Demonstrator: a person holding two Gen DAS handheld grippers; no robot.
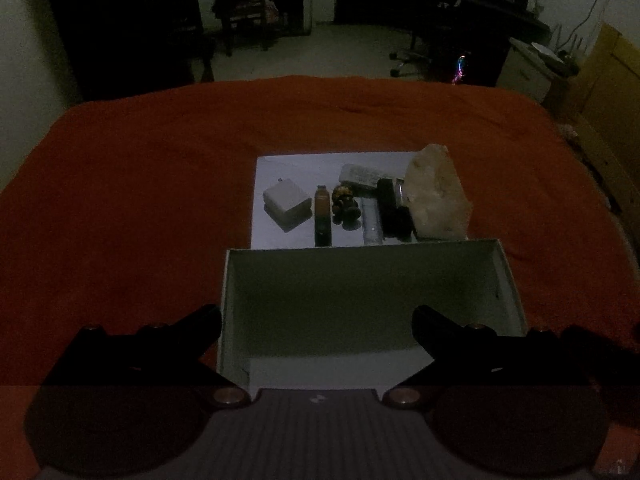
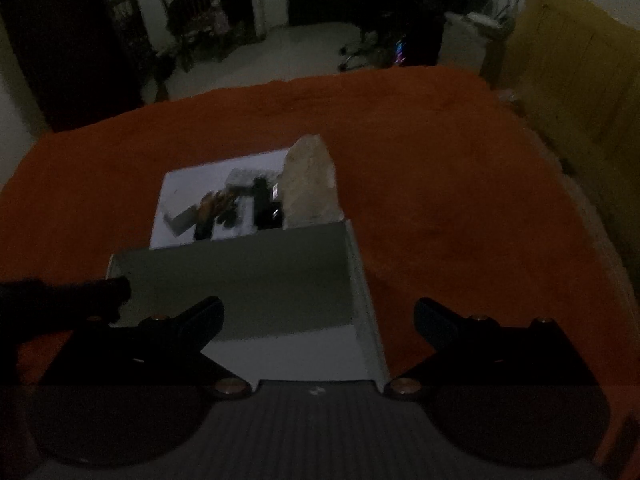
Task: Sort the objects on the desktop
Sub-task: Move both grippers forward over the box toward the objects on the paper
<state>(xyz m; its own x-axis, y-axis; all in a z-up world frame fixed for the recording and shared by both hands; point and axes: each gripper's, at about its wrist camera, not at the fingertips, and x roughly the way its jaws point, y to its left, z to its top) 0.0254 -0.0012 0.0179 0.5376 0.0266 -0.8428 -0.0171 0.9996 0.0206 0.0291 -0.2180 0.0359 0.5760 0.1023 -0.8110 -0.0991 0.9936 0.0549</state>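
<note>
Closest in, my left gripper (image 1: 316,324) hangs above the near end of the white box (image 1: 508,280), jaws spread wide, nothing between them. My right gripper (image 2: 318,316) is just as wide and just as empty, straddling the box's right wall, one finger over the inside and one over the orange cloth (image 2: 460,200). The box looks bare inside, so I'd say the sorting hasn't started.

Just past the box lies the white sheet (image 1: 280,164) with everything lined up on it. Left to right: the white charger (image 1: 287,202), blocky and rigid, probably an easy pinch across its flat sides. Beside it the amber bottle (image 1: 322,216), lying down, likely smooth and prone to roll, so I'd take it across the middle. Then a small dark figurine (image 1: 345,206), lumpy and possibly fragile. A clear tube (image 1: 371,222) and a black case (image 1: 394,210) lie side by side, nearly touching. At the right edge stands the pale crystal rock (image 1: 436,196), big, probably heavy and irregular; I'd grip it low across a narrow part.

Both wrists are tipped down and forward, pointed along the box toward the row.
</note>
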